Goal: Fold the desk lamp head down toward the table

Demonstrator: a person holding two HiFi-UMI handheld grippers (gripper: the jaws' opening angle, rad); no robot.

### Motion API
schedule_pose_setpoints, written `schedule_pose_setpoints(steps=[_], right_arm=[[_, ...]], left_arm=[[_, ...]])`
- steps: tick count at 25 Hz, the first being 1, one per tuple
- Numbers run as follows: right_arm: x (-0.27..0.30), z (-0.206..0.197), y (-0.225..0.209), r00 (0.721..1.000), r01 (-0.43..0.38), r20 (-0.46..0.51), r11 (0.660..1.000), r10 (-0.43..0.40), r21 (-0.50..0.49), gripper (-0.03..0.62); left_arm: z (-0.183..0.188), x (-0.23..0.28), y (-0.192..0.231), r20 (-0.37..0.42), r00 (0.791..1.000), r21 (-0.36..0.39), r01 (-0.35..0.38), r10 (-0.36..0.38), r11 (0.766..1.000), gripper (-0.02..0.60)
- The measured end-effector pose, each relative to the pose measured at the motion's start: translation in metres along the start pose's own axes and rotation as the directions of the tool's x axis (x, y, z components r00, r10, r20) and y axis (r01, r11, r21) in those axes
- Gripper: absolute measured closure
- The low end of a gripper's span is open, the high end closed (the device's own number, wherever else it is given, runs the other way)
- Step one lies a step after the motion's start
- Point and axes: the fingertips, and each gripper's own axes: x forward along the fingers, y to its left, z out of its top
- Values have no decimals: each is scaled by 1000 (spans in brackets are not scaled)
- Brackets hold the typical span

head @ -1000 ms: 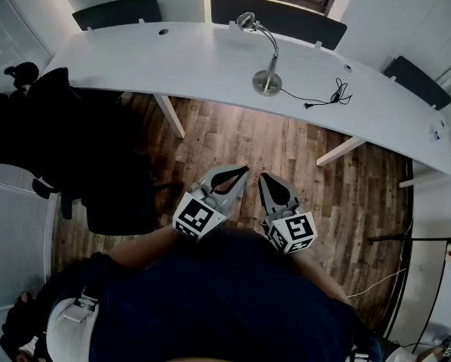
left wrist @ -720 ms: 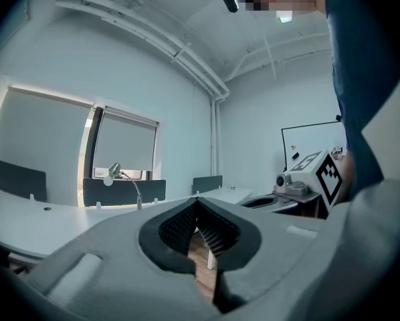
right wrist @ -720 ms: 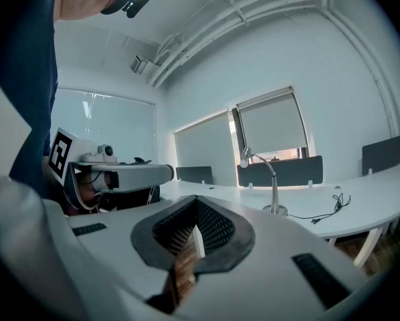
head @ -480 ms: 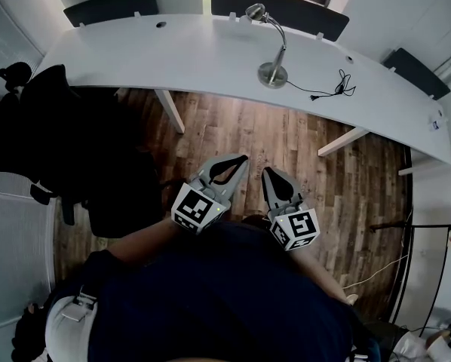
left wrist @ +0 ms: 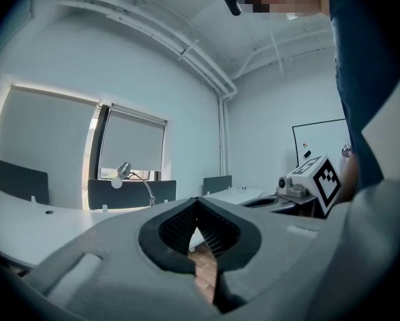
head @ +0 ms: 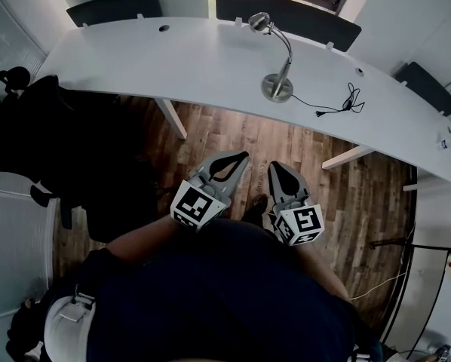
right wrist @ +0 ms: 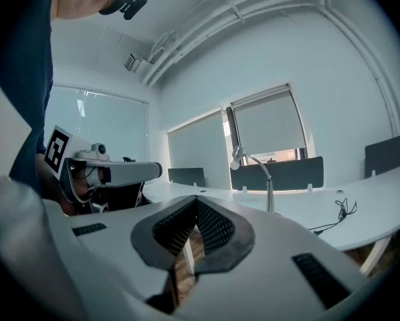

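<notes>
Since a moment ago the counter has slipped a little lower and to the right in your head view, while both tools keep their places in front of your chest. Nearest you, your left tool has its tips pressed together with nothing between them; only wooden floor shows through the gap behind the tips. Your right tool, just beside it, is closed the same way and also holds nothing. Both point out over the floor towards the counter, well short of it. A black chair stands to your left. On the white counter ahead, the desk lamp stands on its round base, its neck rising and curving over to the lamp head, which is up near the far edge, not folded down. The lamp's black cord lies loose to the right of the base. Dark panels line the counter's far side.
</notes>
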Motion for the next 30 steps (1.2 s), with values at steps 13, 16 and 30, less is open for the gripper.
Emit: schedule_pose_setpoints(steps=[13,16,30], right_arm=[[86,24,-151,991,-127,-35,992,126,-20,583],[101,25,-168,988,-151,-46,988,150,-18,583],[167,23,-200,995,-73,-70,997,72,-6,582]], left_arm=[[16,158,72,-34,984,14,-176,177,984,575],[17,176,82,-39,978,16,-203,203,979,575],[11,208,154,-94,972,43,-211,214,977,575]])
